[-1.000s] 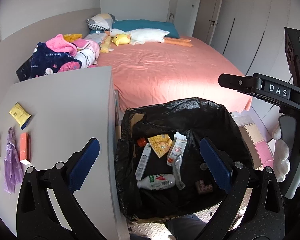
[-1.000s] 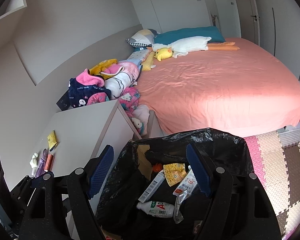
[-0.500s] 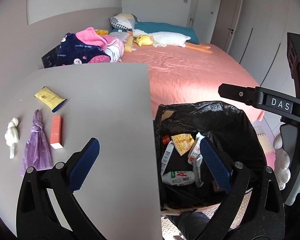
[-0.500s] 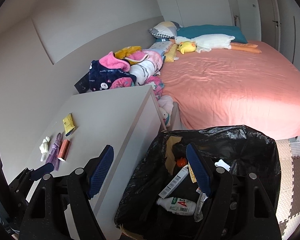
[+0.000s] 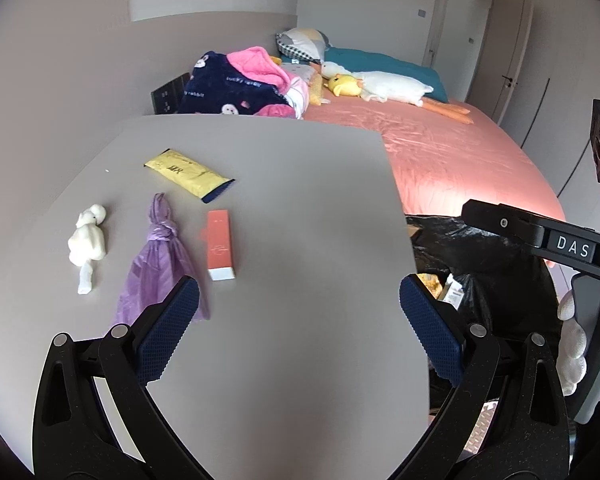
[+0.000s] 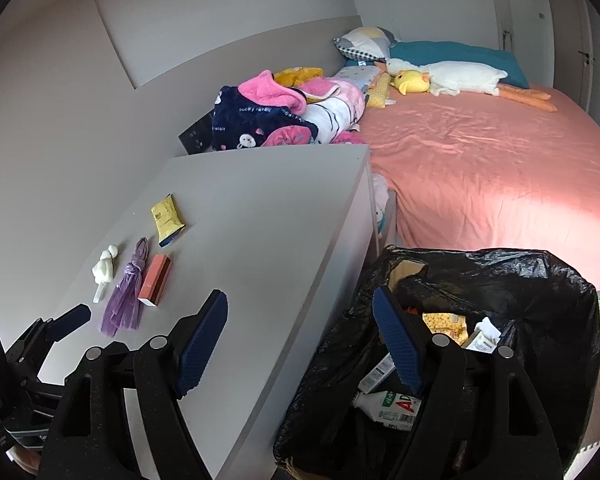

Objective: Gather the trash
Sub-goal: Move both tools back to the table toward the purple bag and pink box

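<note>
**Black grippers, blue pads, white glove**

Both grippers are matte black frames with silver screw heads. The left gripper (image 5: 299, 300) and right gripper (image 6: 300, 312) carry textured navy pads (image 5: 168, 336). One arm reads "DAS" (image 5: 573, 247). A white knitted glove (image 5: 576, 344) wraps a grey handle.

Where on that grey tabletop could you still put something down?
The grey tabletop is bare across its whole right half, from the orange box to the edge by the black trash bag, and along the far edge. The left is crowded: yellow packet, purple bag, white wad.
</note>
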The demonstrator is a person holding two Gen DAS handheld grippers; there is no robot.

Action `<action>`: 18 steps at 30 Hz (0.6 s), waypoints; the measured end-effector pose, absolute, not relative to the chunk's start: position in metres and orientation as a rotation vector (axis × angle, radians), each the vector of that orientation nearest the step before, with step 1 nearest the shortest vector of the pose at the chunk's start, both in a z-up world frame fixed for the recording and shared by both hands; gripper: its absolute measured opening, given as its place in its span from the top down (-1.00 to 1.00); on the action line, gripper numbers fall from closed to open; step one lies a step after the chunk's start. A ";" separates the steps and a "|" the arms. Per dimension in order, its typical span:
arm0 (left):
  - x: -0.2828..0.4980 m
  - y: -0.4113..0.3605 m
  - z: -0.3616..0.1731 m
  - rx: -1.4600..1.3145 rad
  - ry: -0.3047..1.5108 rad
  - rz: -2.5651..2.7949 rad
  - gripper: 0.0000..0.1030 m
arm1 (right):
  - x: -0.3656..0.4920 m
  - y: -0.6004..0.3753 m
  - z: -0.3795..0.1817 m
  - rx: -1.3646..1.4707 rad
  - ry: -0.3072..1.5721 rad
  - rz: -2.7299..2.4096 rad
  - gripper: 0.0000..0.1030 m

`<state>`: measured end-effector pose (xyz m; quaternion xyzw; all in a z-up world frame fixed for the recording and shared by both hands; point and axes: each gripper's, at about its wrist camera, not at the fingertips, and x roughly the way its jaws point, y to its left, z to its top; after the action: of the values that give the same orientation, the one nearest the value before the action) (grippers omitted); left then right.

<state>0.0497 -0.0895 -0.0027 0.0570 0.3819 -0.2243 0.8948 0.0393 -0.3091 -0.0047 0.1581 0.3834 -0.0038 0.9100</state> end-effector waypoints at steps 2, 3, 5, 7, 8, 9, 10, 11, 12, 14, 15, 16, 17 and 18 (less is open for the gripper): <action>0.056 -0.079 -0.004 0.107 0.794 -0.445 -0.88 | 0.045 -0.301 -0.008 0.324 0.800 -0.001 -0.47; 0.060 -0.074 -0.006 0.098 0.799 -0.436 -0.87 | 0.048 -0.299 -0.009 0.324 0.804 0.003 -0.47; 0.066 -0.064 -0.009 0.079 0.809 -0.417 -0.88 | 0.053 -0.293 -0.012 0.320 0.811 0.009 -0.47; 0.073 -0.056 -0.013 0.063 0.821 -0.395 -0.87 | 0.058 -0.287 -0.015 0.313 0.816 0.011 -0.47; 0.077 -0.052 -0.015 0.056 0.829 -0.383 -0.87 | 0.061 -0.284 -0.016 0.311 0.817 0.011 -0.47; 0.081 -0.048 -0.017 0.049 0.837 -0.369 -0.88 | 0.063 -0.281 -0.017 0.308 0.819 0.012 -0.47; 0.083 -0.045 -0.019 0.045 0.841 -0.359 -0.88 | 0.065 -0.278 -0.018 0.306 0.821 0.014 -0.47; 0.086 -0.042 -0.021 0.045 0.844 -0.347 -0.88 | 0.068 -0.276 -0.020 0.305 0.824 0.016 -0.47; 0.089 -0.040 -0.022 0.047 0.848 -0.330 -0.88 | 0.071 -0.273 -0.021 0.303 0.827 0.017 -0.47; 0.095 -0.035 -0.026 0.055 0.852 -0.303 -0.88 | 0.075 -0.268 -0.024 0.300 0.832 0.022 -0.47; 0.098 -0.034 -0.027 0.060 0.852 -0.295 -0.88 | 0.078 -0.265 -0.025 0.297 0.835 0.027 -0.47; 0.101 -0.033 -0.028 0.063 0.852 -0.288 -0.87 | 0.081 -0.262 -0.027 0.294 0.838 0.031 -0.47; 0.105 -0.032 -0.031 0.069 0.855 -0.281 -0.87 | 0.083 -0.260 -0.027 0.292 0.840 0.031 -0.47; 0.108 -0.032 -0.033 0.076 0.864 -0.274 -0.85 | 0.085 -0.258 -0.029 0.288 0.841 0.029 -0.47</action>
<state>0.1079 -0.0323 -0.0335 0.0369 0.4173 -0.1324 0.8983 0.0848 -0.2576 -0.0286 0.1391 0.4068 0.0138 0.9027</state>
